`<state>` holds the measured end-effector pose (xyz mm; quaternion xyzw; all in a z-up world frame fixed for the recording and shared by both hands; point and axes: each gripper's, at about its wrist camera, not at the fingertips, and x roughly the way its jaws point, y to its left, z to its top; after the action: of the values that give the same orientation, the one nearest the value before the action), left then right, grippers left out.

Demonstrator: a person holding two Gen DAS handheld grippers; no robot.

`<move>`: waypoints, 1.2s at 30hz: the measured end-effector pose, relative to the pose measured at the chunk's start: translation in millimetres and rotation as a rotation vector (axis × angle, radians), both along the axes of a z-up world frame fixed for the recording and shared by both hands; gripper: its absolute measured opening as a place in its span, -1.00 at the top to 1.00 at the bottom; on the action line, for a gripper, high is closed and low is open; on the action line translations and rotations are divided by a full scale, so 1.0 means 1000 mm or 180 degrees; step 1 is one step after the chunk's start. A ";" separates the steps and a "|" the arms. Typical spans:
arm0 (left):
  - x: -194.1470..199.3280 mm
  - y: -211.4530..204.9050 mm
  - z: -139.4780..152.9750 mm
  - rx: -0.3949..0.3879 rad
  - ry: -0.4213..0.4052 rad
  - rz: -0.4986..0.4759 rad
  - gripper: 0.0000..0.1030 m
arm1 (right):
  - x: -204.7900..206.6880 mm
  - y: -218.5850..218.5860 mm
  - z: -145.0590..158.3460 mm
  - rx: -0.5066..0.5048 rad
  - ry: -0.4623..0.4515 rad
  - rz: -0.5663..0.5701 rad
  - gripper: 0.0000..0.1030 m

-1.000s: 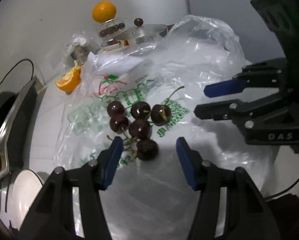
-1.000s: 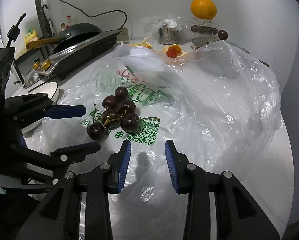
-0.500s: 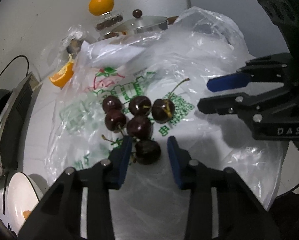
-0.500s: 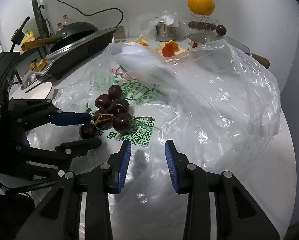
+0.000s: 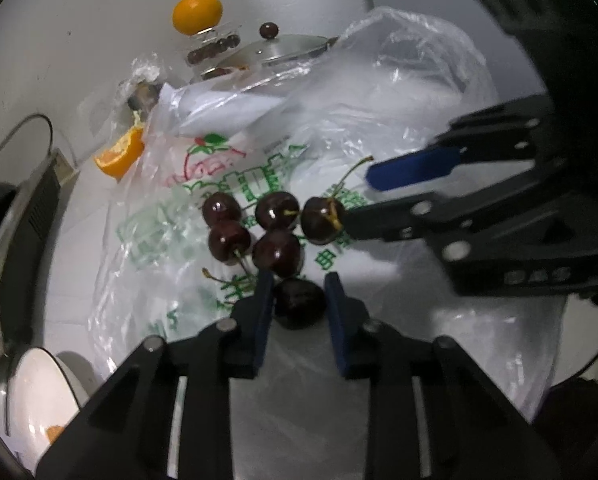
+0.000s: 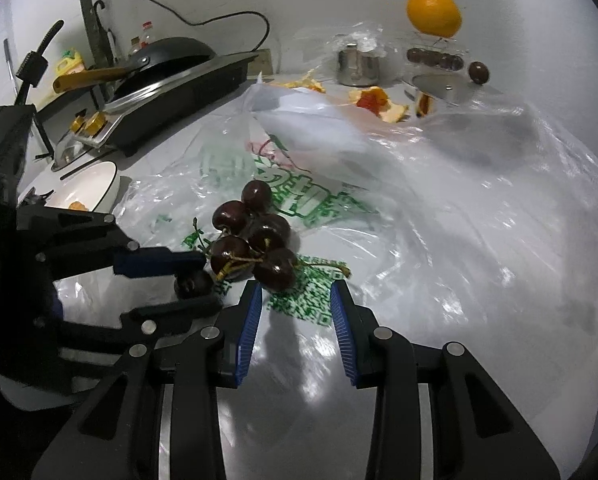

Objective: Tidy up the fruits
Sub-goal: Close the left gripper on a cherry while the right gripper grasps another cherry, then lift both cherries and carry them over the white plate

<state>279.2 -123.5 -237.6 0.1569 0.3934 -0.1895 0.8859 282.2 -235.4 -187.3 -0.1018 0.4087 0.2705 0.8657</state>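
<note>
Several dark red cherries [image 5: 259,224] lie in a cluster on a clear plastic bag [image 5: 379,128] with green print. My left gripper [image 5: 299,300] is shut on the nearest cherry [image 5: 299,304], its blue pads touching both sides. In the right wrist view that cherry [image 6: 193,284] sits between the left gripper's fingers [image 6: 159,262]. My right gripper [image 6: 295,304] is open, its blue pads just short of the front cherry [image 6: 277,268] of the cluster [image 6: 251,228]. In the left wrist view the right gripper [image 5: 379,200] reaches in from the right, beside the rightmost cherry [image 5: 321,220].
A white bowl [image 6: 95,184] stands at the left, also in the left wrist view [image 5: 39,396]. An orange [image 6: 433,14] sits on a stand at the back. Orange peel [image 6: 375,102], a steel cup [image 6: 357,66], a pot lid [image 5: 279,50] and a stove with pan [image 6: 171,76] stand behind.
My left gripper moved forward and closed on the nearest cherry. My right gripper moved forward toward the cluster and stayed open.
</note>
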 end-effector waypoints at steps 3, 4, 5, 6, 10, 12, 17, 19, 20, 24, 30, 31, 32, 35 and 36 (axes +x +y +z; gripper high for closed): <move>-0.004 0.003 0.004 -0.0095 0.0023 -0.0018 0.49 | 0.004 0.007 -0.002 -0.0022 0.0014 0.0046 0.27; -0.007 0.003 0.006 -0.0136 0.0031 -0.0038 0.49 | 0.005 0.009 -0.002 -0.0024 0.0013 0.0063 0.27; -0.008 0.004 0.007 -0.0174 0.0046 -0.0053 0.49 | 0.006 0.012 -0.002 -0.0030 0.0019 0.0077 0.27; -0.010 0.004 0.008 -0.0203 0.0056 -0.0064 0.49 | 0.007 0.014 -0.003 -0.0039 0.0024 0.0088 0.27; -0.015 0.006 0.011 -0.0323 0.0095 -0.0101 0.49 | 0.012 0.021 -0.008 -0.0081 0.0053 0.0100 0.27; -0.017 0.007 0.011 -0.0329 0.0100 -0.0095 0.49 | 0.014 0.023 -0.010 -0.0110 0.0065 0.0097 0.34; -0.021 0.009 0.013 -0.0389 0.0108 -0.0101 0.49 | 0.011 0.026 -0.011 -0.0206 0.0042 0.0114 0.45; -0.023 0.010 0.013 -0.0401 0.0105 -0.0107 0.49 | 0.008 0.025 -0.010 -0.0225 0.0037 0.0104 0.45; -0.025 0.010 0.014 -0.0404 0.0098 -0.0110 0.49 | 0.007 0.024 -0.010 -0.0227 0.0033 0.0097 0.45; -0.030 0.011 0.019 -0.0422 0.0051 -0.0117 0.49 | -0.002 0.019 -0.004 -0.0229 0.0007 0.0049 0.45; -0.040 0.013 0.028 -0.0447 -0.0027 -0.0123 0.49 | -0.016 0.012 0.004 -0.0254 -0.0048 -0.0023 0.45; -0.042 0.014 0.030 -0.0452 -0.0037 -0.0122 0.49 | -0.017 0.012 0.005 -0.0257 -0.0056 -0.0034 0.45; -0.043 0.014 0.031 -0.0454 -0.0045 -0.0124 0.49 | -0.020 0.012 0.007 -0.0260 -0.0070 -0.0043 0.45; -0.048 0.016 0.035 -0.0463 -0.0087 -0.0130 0.49 | -0.026 0.009 0.012 -0.0283 -0.0118 -0.0065 0.45; -0.050 0.017 0.038 -0.0472 -0.0107 -0.0128 0.49 | -0.028 0.008 0.015 -0.0290 -0.0144 -0.0085 0.45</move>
<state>228.8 -106.7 -200.0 0.1019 0.3601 -0.2332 0.8975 254.4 -227.8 -171.9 -0.1418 0.4022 0.2377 0.8727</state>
